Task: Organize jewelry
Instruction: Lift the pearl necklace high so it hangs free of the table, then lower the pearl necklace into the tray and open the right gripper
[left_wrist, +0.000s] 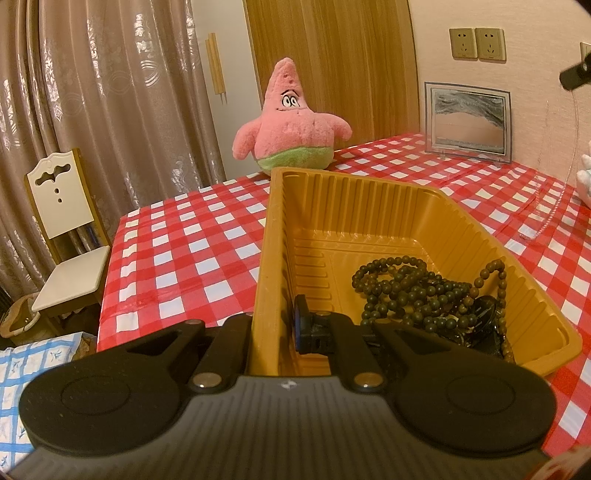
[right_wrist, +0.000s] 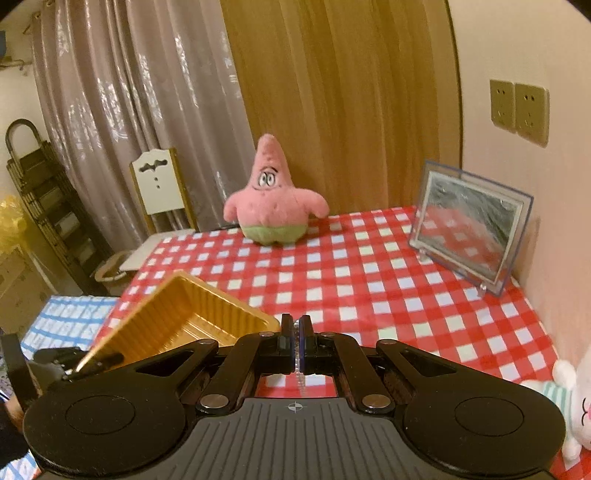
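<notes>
An orange-gold plastic tray (left_wrist: 369, 206) stands on the red checked tablecloth. Strands of dark round beads (left_wrist: 413, 291) lie heaped in its near right corner. My left gripper (left_wrist: 275, 325) is shut on the tray's left wall, one finger inside and one outside. In the right wrist view the tray (right_wrist: 177, 306) shows at lower left. My right gripper (right_wrist: 295, 332) is shut on a thin clear bead chain (right_wrist: 301, 380) that hangs below its pads, above the table. From the left wrist view that chain (left_wrist: 539, 230) drops from the right gripper (left_wrist: 576, 74) down to the cloth.
A pink starfish plush (left_wrist: 291, 122) sits at the table's far edge behind the tray. A framed sand picture (right_wrist: 472, 236) leans against the right wall, and a white plush (right_wrist: 580, 406) lies near right. A white chair (left_wrist: 62, 229) stands left of the table.
</notes>
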